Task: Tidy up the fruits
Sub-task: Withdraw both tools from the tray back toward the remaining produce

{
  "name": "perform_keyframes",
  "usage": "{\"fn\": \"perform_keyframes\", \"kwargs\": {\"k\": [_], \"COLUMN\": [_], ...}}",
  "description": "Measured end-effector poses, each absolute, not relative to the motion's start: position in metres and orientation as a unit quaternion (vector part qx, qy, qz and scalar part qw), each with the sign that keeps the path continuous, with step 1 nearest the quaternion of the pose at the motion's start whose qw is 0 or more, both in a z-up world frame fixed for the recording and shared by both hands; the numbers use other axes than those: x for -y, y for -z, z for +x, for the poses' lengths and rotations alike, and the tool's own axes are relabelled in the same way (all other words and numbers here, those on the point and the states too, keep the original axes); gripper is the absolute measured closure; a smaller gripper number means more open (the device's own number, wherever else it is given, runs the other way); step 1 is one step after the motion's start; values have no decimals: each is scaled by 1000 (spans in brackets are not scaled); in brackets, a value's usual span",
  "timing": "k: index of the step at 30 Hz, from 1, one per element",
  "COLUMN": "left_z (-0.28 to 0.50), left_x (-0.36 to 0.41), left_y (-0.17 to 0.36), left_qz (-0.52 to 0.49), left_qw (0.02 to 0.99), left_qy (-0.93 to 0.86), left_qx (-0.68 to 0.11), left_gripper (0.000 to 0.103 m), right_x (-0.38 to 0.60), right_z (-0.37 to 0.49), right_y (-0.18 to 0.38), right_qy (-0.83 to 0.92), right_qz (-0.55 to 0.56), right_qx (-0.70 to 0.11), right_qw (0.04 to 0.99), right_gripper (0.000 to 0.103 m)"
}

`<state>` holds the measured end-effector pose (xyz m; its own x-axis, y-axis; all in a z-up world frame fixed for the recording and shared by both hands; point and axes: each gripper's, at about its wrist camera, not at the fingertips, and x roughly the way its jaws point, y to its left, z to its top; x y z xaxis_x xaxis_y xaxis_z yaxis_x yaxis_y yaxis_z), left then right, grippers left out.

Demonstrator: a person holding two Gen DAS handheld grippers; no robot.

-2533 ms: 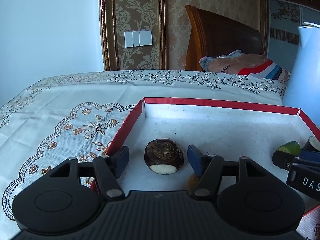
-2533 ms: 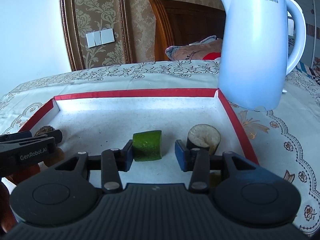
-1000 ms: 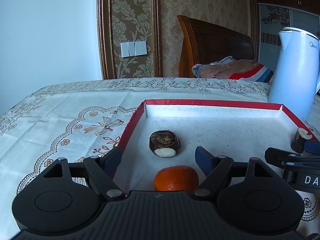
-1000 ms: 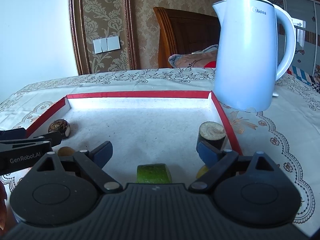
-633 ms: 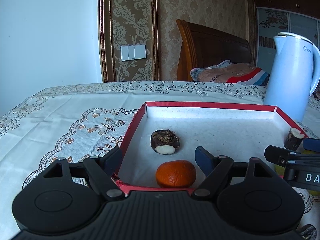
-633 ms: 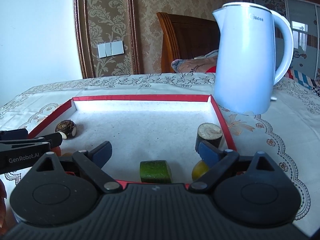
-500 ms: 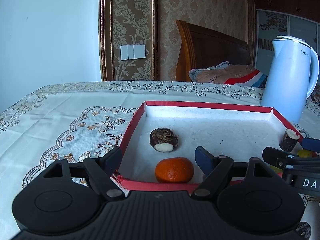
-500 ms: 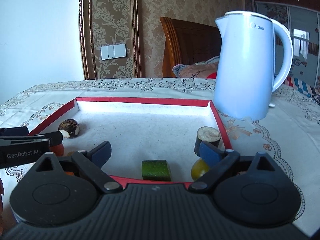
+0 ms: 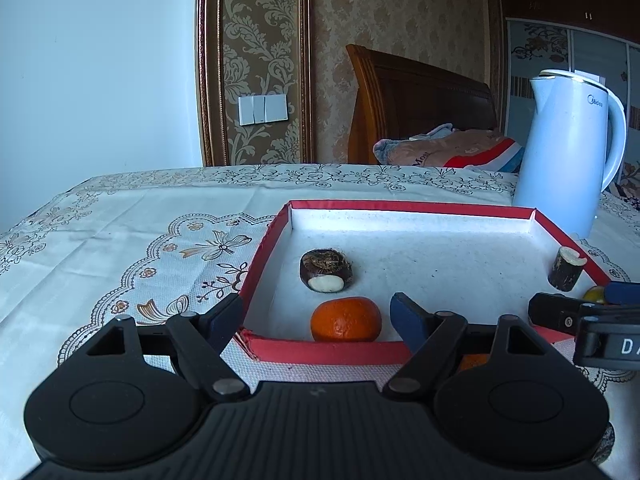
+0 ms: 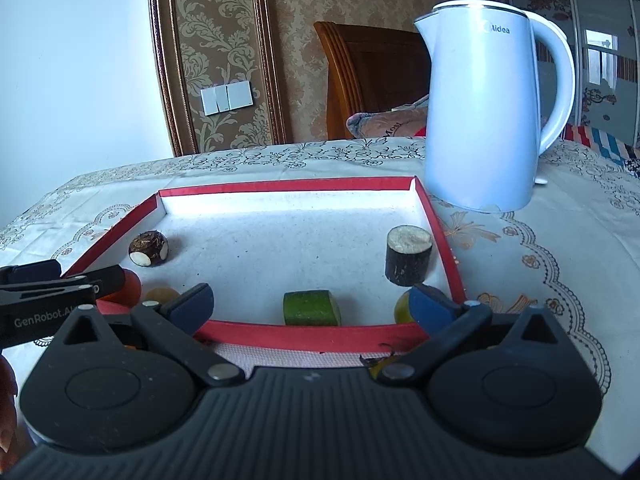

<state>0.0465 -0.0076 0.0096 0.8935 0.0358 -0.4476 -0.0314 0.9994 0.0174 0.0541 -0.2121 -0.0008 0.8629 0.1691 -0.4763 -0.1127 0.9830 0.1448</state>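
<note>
1. Looking across a table with a patterned tablecloth (image 9: 120,240), both wrist views now show the near red wall of a shallow red-edged tray (image 9: 340,352); a second ago that wall was hidden below the grippers.
2. Left gripper (image 9: 316,316): jaws stand wide apart and hold nothing, as wide as a second ago. Its left finger is outside the tray's left wall, its right finger over the tray.
3. An orange (image 9: 346,319) lies inside the tray against the near wall, just beyond the gap between the left fingers, touching neither.
4. A brown peeled-end corm (image 9: 326,270) lies just behind the orange, apart from it.
5. Right gripper (image 10: 312,308): jaws have just been opening wider and grip nothing.
6. A green cut piece (image 10: 312,307) sits by the near wall between the right fingers, touching neither.
7. A yellow fruit (image 10: 402,307) is half hidden behind the right finger.
8. A dark stub (image 10: 408,256) stands upright by the tray's right wall.
9. A white kettle (image 10: 488,120) stands outside the tray, far right.
</note>
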Motion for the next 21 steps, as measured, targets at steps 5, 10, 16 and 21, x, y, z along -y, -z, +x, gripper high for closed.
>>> {"fn": "perform_keyframes", "kwargs": {"k": [5,10,16,21], "left_z": [32,17,10,11], "left_x": [3,0,1,1], "left_y": [-11,-9,-8,-6], "left_qz": [-9,-16,-11,-16], "left_qw": [973,971,971,967], "left_qy": [-3,20,28,43], "left_qx": [-230,-236,-237,-250], "left_gripper": [22,22,22,22], "right_x": [213,215,216,225], "right_z": [46,38,34,27], "right_y": [0,2,4,4], "right_qy": [-77,-89,-91,-87], "right_qz": [53,58,61,79], "right_qx": [-248,-254,-262,-263], "right_qw": [964,961,959,958], "right_gripper": [0,0,0,0]}}
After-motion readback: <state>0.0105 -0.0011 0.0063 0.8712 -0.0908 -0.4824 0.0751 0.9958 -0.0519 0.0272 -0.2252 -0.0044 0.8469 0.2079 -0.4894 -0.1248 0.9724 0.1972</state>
